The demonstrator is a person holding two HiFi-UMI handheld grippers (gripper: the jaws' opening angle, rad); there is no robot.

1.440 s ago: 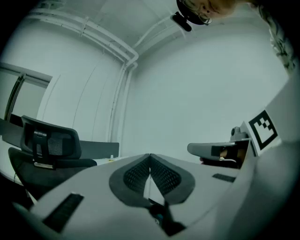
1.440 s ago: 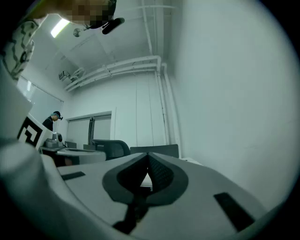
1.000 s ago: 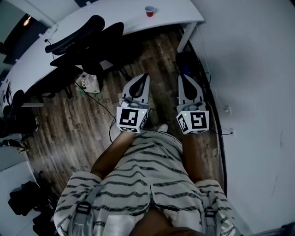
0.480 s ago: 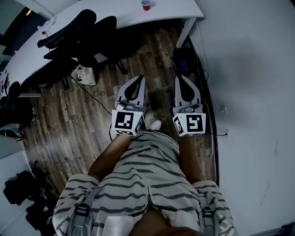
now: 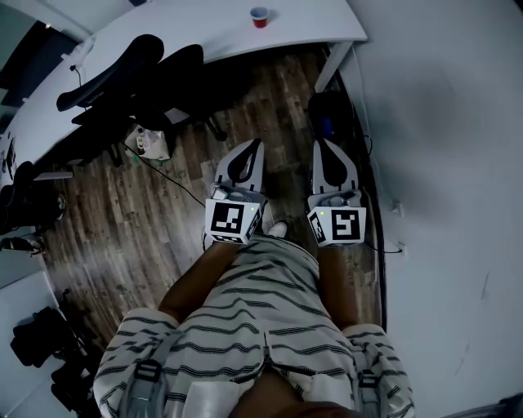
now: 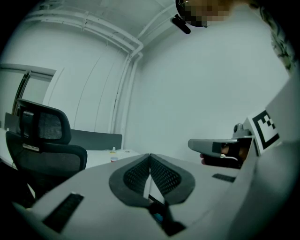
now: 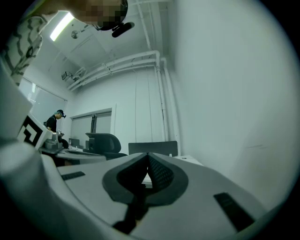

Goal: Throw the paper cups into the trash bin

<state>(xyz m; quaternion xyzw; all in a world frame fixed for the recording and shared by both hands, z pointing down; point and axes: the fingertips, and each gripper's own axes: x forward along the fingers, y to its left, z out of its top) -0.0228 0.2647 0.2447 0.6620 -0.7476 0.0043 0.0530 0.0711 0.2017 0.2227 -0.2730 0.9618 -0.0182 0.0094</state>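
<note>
Paper cup [image 5: 259, 16]: red, upright on white surface [image 5: 188, 31], 12 o'clock, head view. Left claw [image 5: 259, 142], right claw [image 5: 318, 141] pressed together, empty. Only right gripper view shows person [image 7: 56, 121].

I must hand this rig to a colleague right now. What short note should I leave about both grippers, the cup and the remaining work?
Left gripper: jaws shut, empty, above the wooden floor.
Right gripper: jaws shut, empty, beside the left one, nearer the white wall.
Small red paper cup: upright on the white desk ahead, not gripped.
Trash bin: not clearly seen; the dark object under the desk corner may be it.
Done: nothing yet.
Left: reach the cup, grip it, drop it in the bin.
</note>
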